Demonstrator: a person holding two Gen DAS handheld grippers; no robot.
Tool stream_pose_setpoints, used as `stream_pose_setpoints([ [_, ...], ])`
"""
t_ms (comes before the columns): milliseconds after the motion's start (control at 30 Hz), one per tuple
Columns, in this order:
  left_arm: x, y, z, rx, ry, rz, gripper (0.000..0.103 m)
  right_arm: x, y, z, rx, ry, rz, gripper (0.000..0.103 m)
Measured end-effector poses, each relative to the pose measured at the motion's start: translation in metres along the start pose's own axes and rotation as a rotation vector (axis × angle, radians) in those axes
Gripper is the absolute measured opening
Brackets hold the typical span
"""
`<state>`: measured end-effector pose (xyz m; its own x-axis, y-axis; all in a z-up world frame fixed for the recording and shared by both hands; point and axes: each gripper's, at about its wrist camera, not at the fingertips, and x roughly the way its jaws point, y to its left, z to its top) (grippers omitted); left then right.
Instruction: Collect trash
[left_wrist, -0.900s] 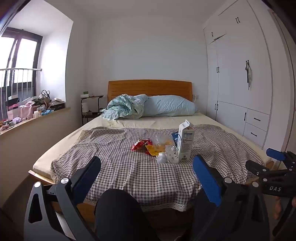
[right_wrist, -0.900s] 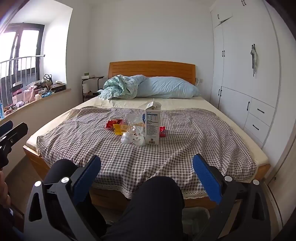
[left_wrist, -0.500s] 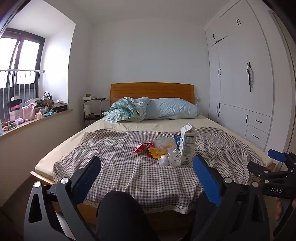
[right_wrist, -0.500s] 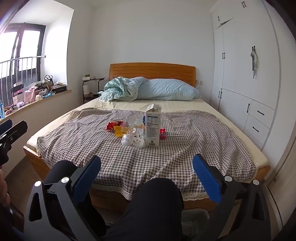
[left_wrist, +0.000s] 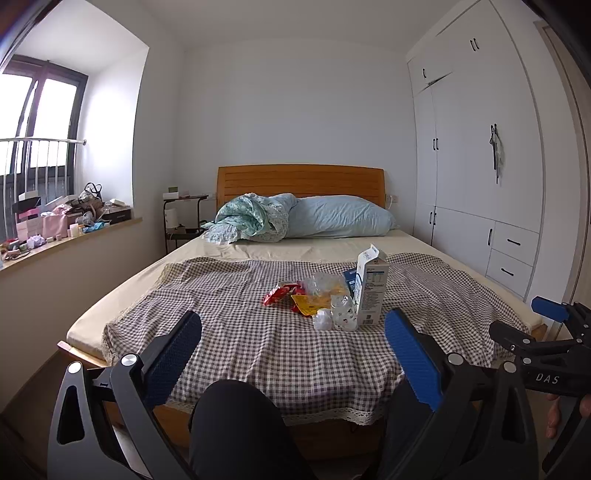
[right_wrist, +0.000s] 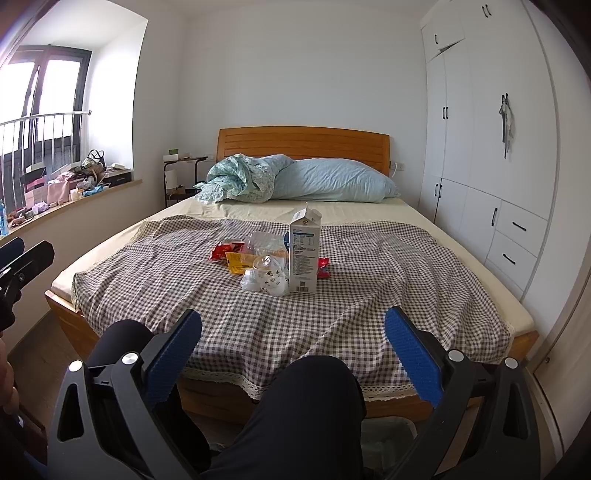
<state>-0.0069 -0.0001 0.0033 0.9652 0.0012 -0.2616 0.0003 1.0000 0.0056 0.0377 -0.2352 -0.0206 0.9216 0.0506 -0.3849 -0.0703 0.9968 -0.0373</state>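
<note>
Checked cloth (right_wrist: 369, 295) has the trash (right_wrist: 273, 262) piled mid-bed by the carton (right_wrist: 304, 254), well beyond both claws, left (left_wrist: 293, 328) and right (right_wrist: 293, 328), gaping wide, holding nothing.

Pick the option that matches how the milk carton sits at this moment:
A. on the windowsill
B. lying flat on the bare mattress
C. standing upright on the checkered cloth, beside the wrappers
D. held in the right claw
C: the milk carton stands upright on the checkered cloth, with the red wrapper and clear plastic bag right beside it, and both claws open and short of it.
</note>
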Motion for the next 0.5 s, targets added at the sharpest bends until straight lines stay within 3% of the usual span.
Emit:
stream_pose_setpoints([
  [500,-0.0012,-0.0009,0.0021,0.002,0.000,0.005,0.096,0.0005,-0.0012,0.0004,-0.004,0.002,0.005,0.095],
])
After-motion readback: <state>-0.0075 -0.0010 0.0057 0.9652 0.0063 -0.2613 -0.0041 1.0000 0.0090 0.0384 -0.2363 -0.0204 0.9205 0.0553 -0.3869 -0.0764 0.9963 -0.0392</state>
